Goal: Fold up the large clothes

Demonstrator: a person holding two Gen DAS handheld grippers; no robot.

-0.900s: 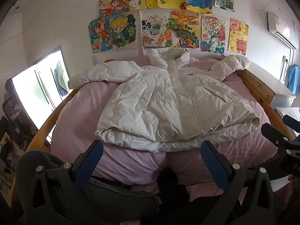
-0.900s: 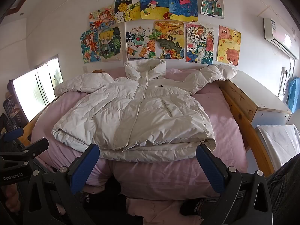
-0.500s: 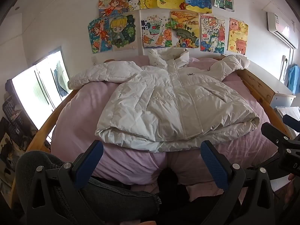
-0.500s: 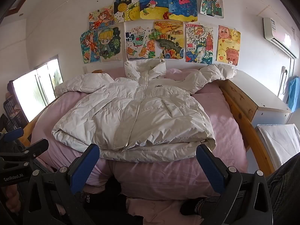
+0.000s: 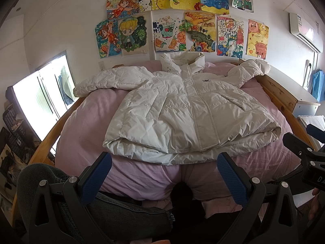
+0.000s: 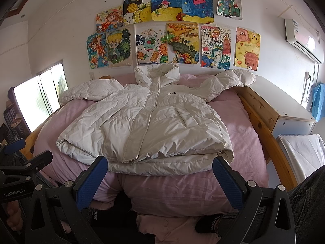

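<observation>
A white puffer jacket (image 5: 182,113) (image 6: 146,126) lies front up on the pink bed (image 5: 85,122) (image 6: 239,122), zipped, collar toward the wall, both sleeves spread out sideways. Its hem faces me, just beyond the blue pads. My left gripper (image 5: 164,170) hangs open over the bed's near edge, short of the hem, nothing between its fingers. My right gripper (image 6: 160,172) is open too, level with the hem and apart from it. Each gripper shows at the edge of the other's view.
A wooden bed frame (image 6: 260,118) runs along both sides. A white cabinet (image 6: 284,105) stands to the right, a window (image 5: 40,99) to the left. Drawings (image 6: 172,32) cover the wall behind. A person's legs in dark trousers (image 5: 113,217) and socks sit below the grippers.
</observation>
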